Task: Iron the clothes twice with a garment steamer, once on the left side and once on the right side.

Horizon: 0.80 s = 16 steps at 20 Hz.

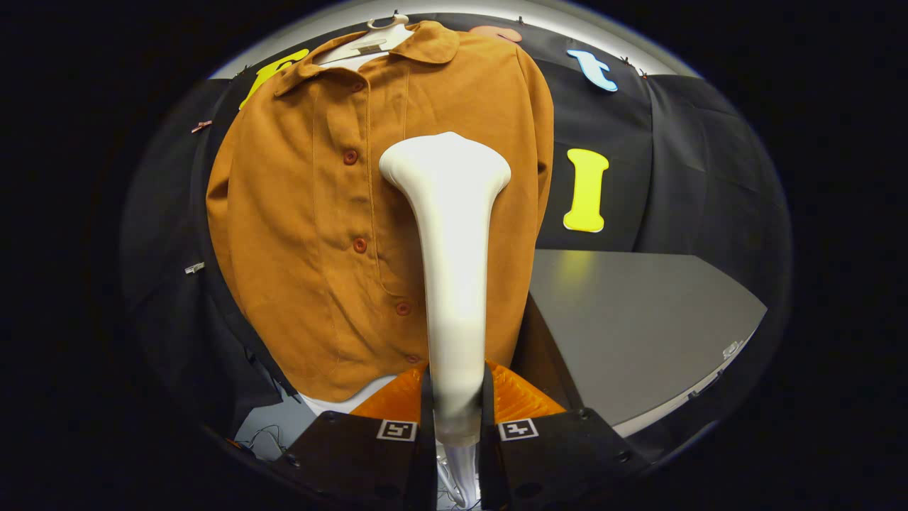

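An orange-brown buttoned shirt (312, 213) hangs on a white hanger (386, 32) against the black booth wall. My gripper (456, 397) is shut on the handle of a white garment steamer (450, 234), both fingers pressing its lower stem. The steamer rises straight ahead of the fingers, and its wide head (445, 163) lies over the shirt's right half, just right of the button row, at chest height. Whether the head touches the cloth I cannot tell.
A grey table (638, 319) stands to the right of the shirt, its edge close to the shirt's hem. Some cables (266, 436) lie on a pale floor below the shirt's left side.
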{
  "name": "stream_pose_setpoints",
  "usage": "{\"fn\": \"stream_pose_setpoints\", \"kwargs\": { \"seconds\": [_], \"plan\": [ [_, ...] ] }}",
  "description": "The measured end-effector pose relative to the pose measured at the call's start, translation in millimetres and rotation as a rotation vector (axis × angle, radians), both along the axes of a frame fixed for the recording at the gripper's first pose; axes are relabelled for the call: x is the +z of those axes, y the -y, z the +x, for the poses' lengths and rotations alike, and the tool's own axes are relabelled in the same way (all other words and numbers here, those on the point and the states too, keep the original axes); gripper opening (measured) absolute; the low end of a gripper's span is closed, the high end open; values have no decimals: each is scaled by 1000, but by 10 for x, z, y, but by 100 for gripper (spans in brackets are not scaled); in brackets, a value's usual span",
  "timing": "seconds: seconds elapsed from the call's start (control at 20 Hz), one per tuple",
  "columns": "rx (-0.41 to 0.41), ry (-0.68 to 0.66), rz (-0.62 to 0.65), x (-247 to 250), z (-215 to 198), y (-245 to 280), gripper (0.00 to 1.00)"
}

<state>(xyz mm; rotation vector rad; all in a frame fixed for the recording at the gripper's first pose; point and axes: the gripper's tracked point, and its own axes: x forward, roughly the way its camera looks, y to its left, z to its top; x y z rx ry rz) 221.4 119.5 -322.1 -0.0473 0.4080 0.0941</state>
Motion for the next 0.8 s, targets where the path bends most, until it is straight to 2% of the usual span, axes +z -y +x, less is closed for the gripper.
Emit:
{"fn": "stream_pose_setpoints", "kwargs": {
  "seconds": [0.35,0.8],
  "plan": [
    [-3,-108,6,-349,-285,-1,27],
    [-11,-41,34,6,-819,56,27]
  ]
}}
